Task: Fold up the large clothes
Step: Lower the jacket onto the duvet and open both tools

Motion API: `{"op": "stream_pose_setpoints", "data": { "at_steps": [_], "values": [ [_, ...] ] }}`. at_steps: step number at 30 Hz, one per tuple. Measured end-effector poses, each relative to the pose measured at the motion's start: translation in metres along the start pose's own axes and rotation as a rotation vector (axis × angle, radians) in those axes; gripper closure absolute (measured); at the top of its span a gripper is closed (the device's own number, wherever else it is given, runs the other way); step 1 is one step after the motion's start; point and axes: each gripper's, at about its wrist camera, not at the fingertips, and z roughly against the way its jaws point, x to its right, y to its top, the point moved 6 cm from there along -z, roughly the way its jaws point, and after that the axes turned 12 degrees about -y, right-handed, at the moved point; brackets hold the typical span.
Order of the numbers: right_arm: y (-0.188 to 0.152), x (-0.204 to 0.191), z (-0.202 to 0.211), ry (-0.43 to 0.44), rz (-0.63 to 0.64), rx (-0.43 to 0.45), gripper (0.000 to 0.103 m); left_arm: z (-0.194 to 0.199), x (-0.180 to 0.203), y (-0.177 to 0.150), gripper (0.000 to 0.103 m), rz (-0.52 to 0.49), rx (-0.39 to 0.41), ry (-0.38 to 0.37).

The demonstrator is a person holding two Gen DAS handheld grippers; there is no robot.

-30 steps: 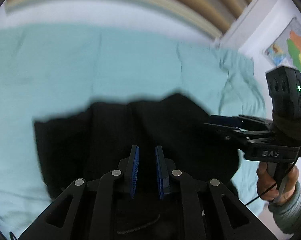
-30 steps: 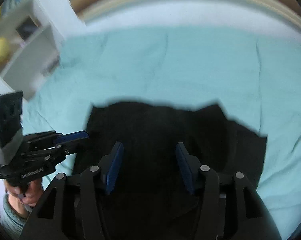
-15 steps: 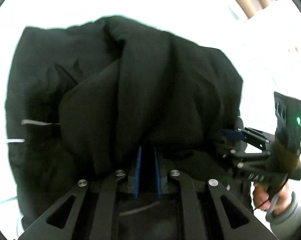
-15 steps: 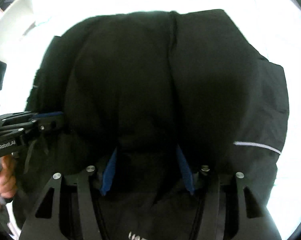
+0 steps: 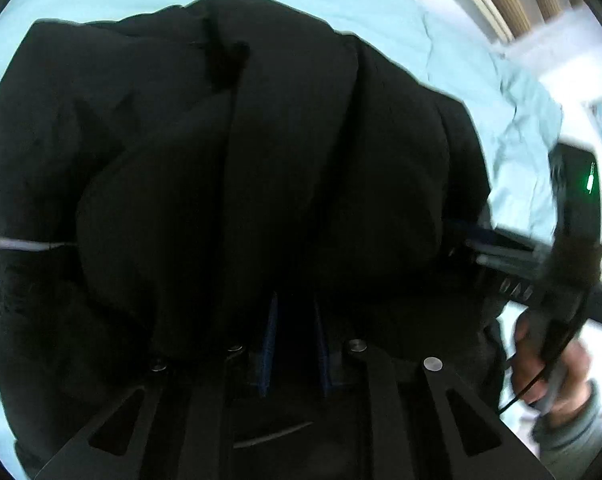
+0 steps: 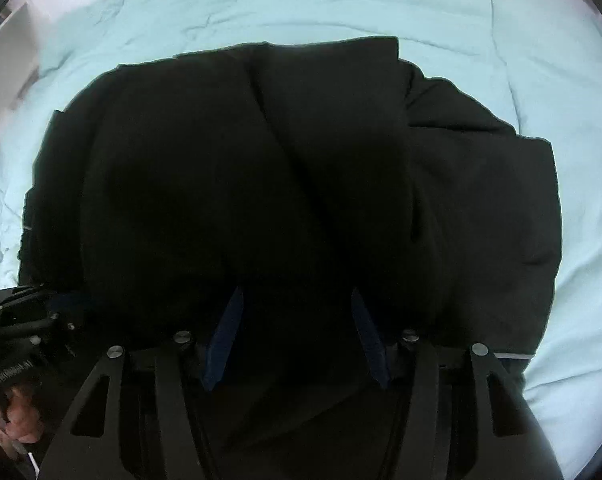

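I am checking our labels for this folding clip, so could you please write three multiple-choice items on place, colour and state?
1. Where does the black garment lie?
A. on the bedsheet
B. on a chair
C. on a shelf

2. What colour is the bedsheet?
A. red
B. pale turquoise
C. grey

3. How do the right tongs stand?
A. pads pressed together
B. out of view
C. blue pads apart, dark cloth between

Key: 1 A, sheet shows all round the garment. 2 B, seen in both views. 3 C, a clear gap separates the pads.
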Motion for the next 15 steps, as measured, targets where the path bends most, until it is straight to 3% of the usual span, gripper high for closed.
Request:
{"op": "stream_pose_setpoints", "data": {
  "at_steps": [2,6,15],
  "values": [
    [-0.002,-0.002,0.014,-0.014,0.018,0.015,0.046,0.014,0.008,-0.004,0.084,-0.029,0.028,0.002],
    [-0.017,-0.002,0.040,0.065,-0.024,0.025,0.046,0.045,0.032,-0.025,0.084,-0.071,0.058,0.000],
    [-0.104,0.048,0.127,0.065,-0.120,0.089,0.042,0.158,0.037,-0.109,0.084,-0.070,0.173,0.068]
  ]
}}
